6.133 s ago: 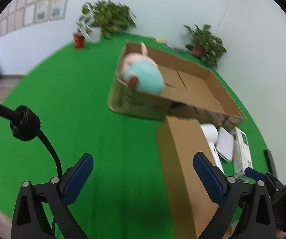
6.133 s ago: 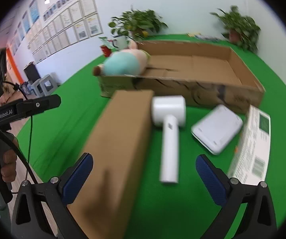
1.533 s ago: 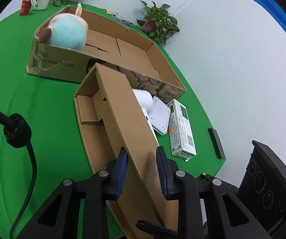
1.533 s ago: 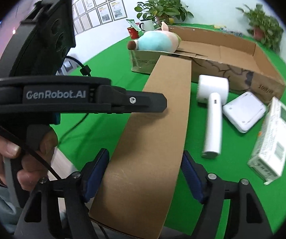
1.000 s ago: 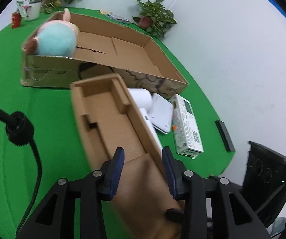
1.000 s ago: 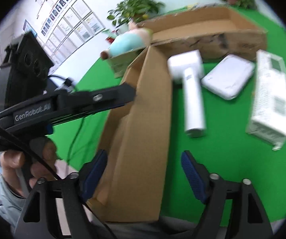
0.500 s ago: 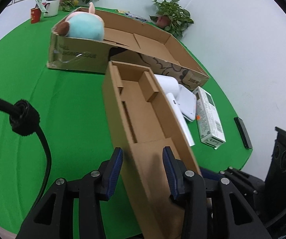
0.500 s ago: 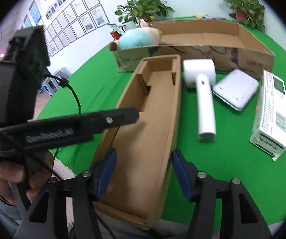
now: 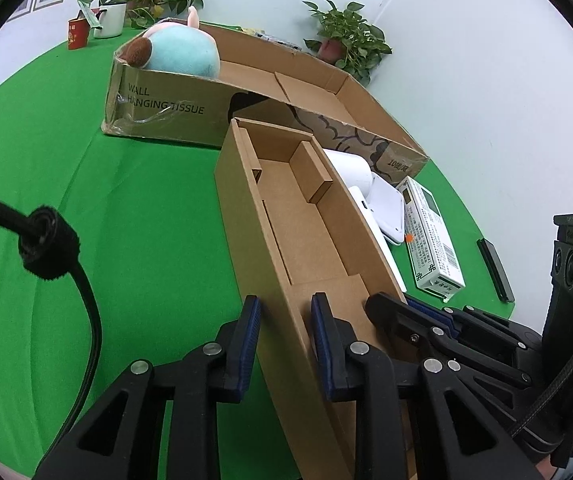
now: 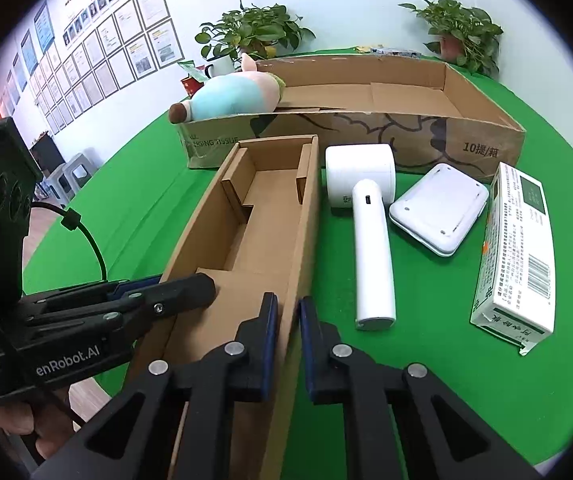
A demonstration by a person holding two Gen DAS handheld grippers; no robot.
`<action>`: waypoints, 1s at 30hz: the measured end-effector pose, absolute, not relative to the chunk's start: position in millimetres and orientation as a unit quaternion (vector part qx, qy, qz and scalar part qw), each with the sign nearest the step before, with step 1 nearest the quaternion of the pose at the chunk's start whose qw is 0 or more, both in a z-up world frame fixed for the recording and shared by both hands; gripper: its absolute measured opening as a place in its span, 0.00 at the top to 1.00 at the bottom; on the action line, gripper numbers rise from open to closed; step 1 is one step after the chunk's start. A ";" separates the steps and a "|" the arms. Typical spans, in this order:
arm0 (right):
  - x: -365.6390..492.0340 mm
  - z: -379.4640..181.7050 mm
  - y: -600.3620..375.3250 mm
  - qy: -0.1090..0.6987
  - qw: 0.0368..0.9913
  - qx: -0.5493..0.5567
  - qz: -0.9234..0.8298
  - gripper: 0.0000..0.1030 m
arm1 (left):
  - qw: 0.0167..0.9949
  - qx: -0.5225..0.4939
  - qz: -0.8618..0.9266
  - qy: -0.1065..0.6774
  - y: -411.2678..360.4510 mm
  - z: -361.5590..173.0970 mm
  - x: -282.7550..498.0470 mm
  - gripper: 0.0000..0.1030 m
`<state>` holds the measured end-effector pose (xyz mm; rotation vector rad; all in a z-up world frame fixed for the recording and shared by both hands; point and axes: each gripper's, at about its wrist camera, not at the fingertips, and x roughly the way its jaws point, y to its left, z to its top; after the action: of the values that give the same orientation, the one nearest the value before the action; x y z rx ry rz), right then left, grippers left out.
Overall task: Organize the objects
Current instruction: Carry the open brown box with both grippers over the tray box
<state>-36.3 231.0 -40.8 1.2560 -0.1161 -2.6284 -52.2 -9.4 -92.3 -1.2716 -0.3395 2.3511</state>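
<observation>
- Cardboard again: the long, narrow brown cardboard box (image 9: 306, 216) that lay closed side up a few seconds ago now sits open side up, so I can load it.
- My left gripper (image 9: 282, 334) pinches its left wall; my right gripper (image 10: 285, 330) pinches the right wall.
- It rests on the green bench (image 9: 126, 208), far end just beside the big shallow carton (image 10: 462, 148), with folded dividers inside.

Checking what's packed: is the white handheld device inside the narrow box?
No, the white handheld device lies on the green table beside the narrow box.
</observation>
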 end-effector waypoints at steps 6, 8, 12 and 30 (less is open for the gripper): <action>-40.8 -40.6 229.9 -0.052 0.111 0.435 -0.892 0.90 | 0.210 -0.460 0.855 -0.115 -7.0 -89.0 -50.1 0.80; -39.1 -40.0 230.9 -0.058 0.116 0.439 -0.889 0.90 | 0.204 -0.463 0.856 -0.109 -5.7 -86.1 -48.6 0.80; -30.6 -23.2 225.6 -0.049 0.127 0.411 -0.902 0.90 | 0.195 -0.442 0.870 -0.098 -8.1 -64.1 -41.8 0.82; -71.2 77.7 256.8 -0.052 0.106 0.284 -0.952 0.90 | 0.221 -0.327 0.917 -0.055 29.5 65.2 -84.4 0.82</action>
<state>-71.2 256.8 77.7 0.8352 -0.1545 -2.8030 -84.4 29.5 65.2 -0.9033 -0.1528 2.5350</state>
